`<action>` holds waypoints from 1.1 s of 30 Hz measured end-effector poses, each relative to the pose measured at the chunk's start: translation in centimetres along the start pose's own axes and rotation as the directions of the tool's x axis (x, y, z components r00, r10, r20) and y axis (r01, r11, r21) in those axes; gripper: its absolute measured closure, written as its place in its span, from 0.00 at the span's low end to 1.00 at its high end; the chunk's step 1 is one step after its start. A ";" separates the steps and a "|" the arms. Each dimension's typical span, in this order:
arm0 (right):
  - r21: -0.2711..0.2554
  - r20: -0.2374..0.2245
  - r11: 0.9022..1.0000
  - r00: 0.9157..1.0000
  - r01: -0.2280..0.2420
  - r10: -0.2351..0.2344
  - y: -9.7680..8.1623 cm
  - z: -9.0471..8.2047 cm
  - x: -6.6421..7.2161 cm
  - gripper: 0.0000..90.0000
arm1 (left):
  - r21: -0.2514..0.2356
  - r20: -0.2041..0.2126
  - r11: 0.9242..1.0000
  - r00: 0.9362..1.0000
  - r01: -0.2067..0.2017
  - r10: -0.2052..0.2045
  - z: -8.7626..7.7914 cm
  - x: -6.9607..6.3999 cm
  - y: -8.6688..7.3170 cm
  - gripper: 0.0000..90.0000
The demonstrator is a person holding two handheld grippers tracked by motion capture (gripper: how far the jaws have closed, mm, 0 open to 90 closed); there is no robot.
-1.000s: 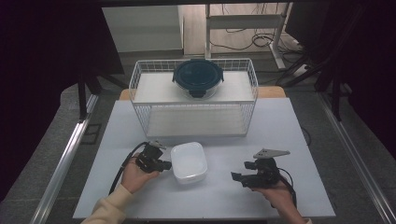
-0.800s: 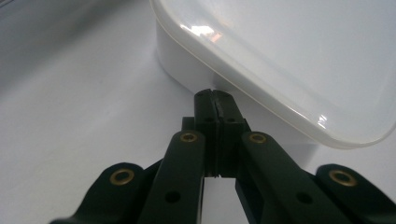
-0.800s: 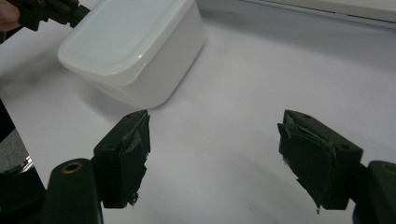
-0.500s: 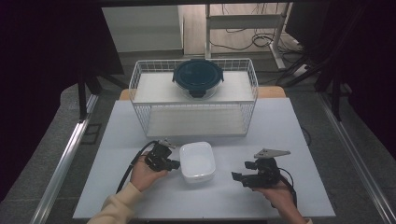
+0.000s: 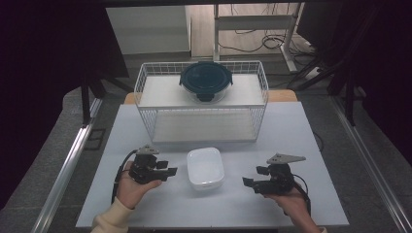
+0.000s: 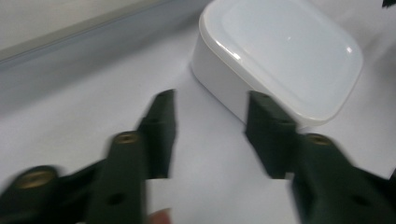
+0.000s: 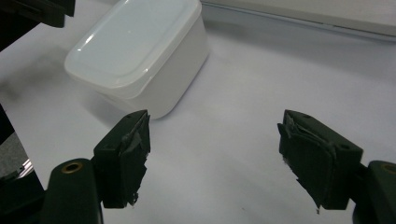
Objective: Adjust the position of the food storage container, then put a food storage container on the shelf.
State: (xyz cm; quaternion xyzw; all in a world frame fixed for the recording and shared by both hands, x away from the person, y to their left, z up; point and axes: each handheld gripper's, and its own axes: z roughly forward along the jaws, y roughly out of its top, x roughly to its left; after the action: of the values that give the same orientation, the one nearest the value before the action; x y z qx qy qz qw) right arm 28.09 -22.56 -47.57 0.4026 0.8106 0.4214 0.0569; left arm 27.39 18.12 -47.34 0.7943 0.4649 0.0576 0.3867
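The white counter (image 5: 291, 141) is evenly lit from above in the high view, while the surroundings are left dark. Soft glare is seen on the white rounded plastic lidded box (image 6: 285, 51) just ahead of the left tongs (image 6: 210, 116), whose black jaws are smeared by motion blur. A faint shadow is cast beside the box.

A lab-style recording room: a plain white rectangular table (image 5: 291, 141) stands between dark black curtains (image 5: 43, 58), grey metal floor rails (image 5: 68, 165) flank it, and loose black cables (image 5: 252, 41) trail beneath a metal-legged desk (image 5: 252, 9) behind.
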 end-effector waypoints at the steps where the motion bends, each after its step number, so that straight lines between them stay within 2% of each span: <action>1: -0.001 0.000 1.000 1.000 -0.001 0.001 0.0 0.0 0.0 0.27 | -0.011 0.004 1.000 1.000 0.010 -0.010 -0.4 -0.1 -0.2 0.49; 4: -0.004 -0.004 1.000 1.000 -0.002 0.002 0.1 -0.1 0.0 0.27 | -0.022 0.009 1.000 1.000 0.018 -0.018 -0.9 -0.2 -0.5 0.44; 9: -0.009 -0.013 1.000 1.000 0.012 -0.012 0.3 -0.2 0.5 0.27 | -0.046 0.014 0.997 0.998 0.062 -0.061 -1.3 0.4 -0.9 0.38; 13: -0.012 0.004 1.000 1.000 0.007 -0.007 0.5 -0.2 0.4 0.27 | -0.047 0.015 0.996 0.997 0.078 -0.077 -1.3 0.5 -1.0 0.36; 16: -0.019 0.016 1.000 1.000 0.010 -0.010 1.2 -0.3 0.8 0.27 | -0.058 0.026 0.994 0.996 0.087 -0.086 -1.8 0.5 -0.9 0.35; 19: -0.014 0.002 1.000 1.000 0.003 -0.003 2.4 -0.1 1.3 0.27 | -0.074 0.037 0.992 0.994 0.102 -0.100 -2.1 0.6 -0.7 0.35; 24: -0.008 -0.004 1.000 1.000 -0.020 0.020 3.3 0.2 1.4 0.27 | -0.063 0.054 0.993 0.994 0.101 -0.098 -1.6 0.3 -0.4 0.34; 26: -0.009 -0.020 0.999 0.999 -0.037 0.037 3.9 0.5 1.6 0.28 | -0.059 0.062 0.993 0.993 0.107 -0.103 -1.2 0.3 -0.2 0.34; 31: -0.011 -0.041 0.999 0.998 -0.044 0.044 4.8 1.0 1.7 0.29 | -0.054 0.082 0.992 0.990 0.117 -0.112 -0.7 0.1 0.4 0.34; 33: -0.008 -0.053 0.999 0.998 -0.047 0.047 5.4 1.6 1.8 0.30 | -0.058 0.104 0.988 0.985 0.142 -0.136 -0.6 0.3 0.7 0.34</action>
State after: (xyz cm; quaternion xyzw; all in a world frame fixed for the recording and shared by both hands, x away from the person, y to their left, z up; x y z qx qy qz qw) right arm 30.87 -18.59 -44.21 0.4101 0.8002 0.4368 0.0276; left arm 27.78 18.51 -46.55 0.7488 0.4971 0.0058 0.4383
